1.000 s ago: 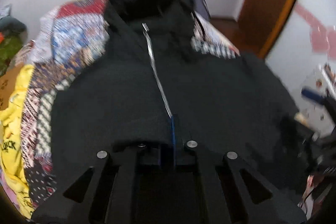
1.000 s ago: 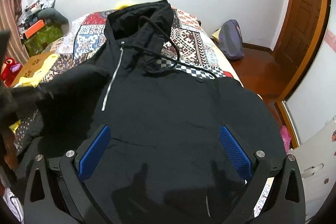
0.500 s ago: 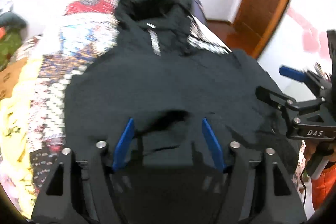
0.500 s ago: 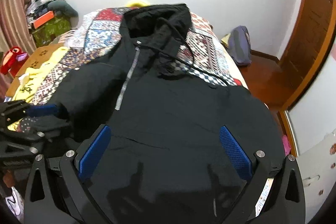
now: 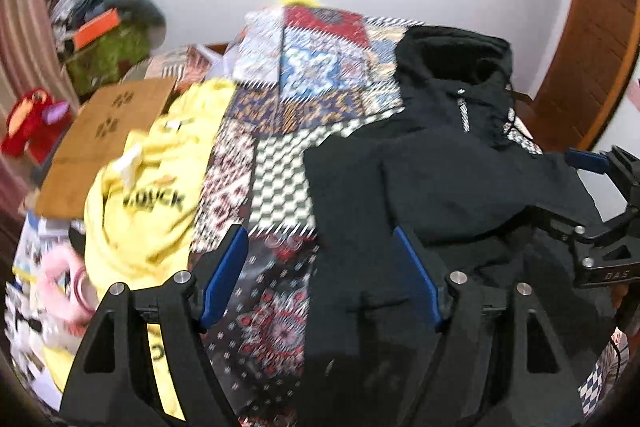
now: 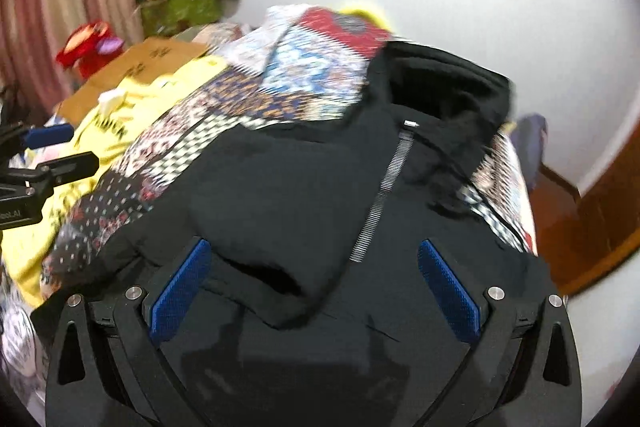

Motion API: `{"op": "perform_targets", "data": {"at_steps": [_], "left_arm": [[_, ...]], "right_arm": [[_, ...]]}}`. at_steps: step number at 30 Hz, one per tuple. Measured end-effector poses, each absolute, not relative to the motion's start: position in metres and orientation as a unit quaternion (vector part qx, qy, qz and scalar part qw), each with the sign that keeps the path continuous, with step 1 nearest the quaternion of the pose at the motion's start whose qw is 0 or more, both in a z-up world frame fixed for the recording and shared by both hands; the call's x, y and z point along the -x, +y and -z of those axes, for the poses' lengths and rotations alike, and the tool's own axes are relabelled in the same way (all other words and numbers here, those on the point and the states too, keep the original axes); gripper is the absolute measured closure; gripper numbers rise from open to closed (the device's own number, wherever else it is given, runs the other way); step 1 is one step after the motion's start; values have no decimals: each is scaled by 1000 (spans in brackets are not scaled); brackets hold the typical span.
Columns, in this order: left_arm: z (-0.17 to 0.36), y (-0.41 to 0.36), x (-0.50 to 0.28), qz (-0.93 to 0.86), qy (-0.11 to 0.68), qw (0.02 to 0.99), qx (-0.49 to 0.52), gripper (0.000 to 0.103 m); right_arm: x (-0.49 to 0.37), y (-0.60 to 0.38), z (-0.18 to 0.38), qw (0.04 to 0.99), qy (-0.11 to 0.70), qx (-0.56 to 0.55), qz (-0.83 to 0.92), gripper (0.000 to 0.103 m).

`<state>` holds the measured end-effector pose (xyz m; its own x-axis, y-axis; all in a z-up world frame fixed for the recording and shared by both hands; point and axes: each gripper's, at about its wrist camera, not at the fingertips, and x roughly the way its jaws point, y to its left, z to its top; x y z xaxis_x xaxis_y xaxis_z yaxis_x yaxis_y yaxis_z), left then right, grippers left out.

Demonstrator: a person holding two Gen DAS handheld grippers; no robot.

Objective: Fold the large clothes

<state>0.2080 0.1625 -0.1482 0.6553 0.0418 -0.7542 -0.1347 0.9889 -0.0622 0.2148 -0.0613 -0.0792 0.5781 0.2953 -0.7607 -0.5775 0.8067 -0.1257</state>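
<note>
Both views are motion-blurred, yet the black hoodie [image 6: 320, 195] lies on the patchwork quilt [image 5: 280, 163] (hem cut off below), with the left gripper [image 5: 320, 279] and right gripper [image 6: 314, 285] spread wide, empty; only the left view shows the yellow garment's [image 5: 148, 195] lettering.

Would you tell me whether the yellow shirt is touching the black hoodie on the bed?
Apart. The left wrist view shows a wide band of patchwork quilt lying bare between the yellow shirt and the black hoodie.
</note>
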Motion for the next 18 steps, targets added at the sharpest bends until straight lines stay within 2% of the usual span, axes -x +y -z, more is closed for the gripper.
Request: {"op": "perform_targets", "data": {"at_steps": [6,11,13,17,18], "left_arm": [[176,182,-195,-62,434,896,65,29],[192,190,-192,-64,447,889,78,29],[196,193,-192,-62,451,886,84,29],[204,193,-195,-63,458,882,87,29],[204,191,-195,-63,458,882,88,29]], "right_arm": [[-216,-3,107,828,406,244,-300,1],[-229,27,140,795,439,290,-303,5],[-233,33,153,784,452,302,-301,19],[-242,33,166,771,470,299,-307,40],[-243,32,166,772,471,295,-309,50]]}}
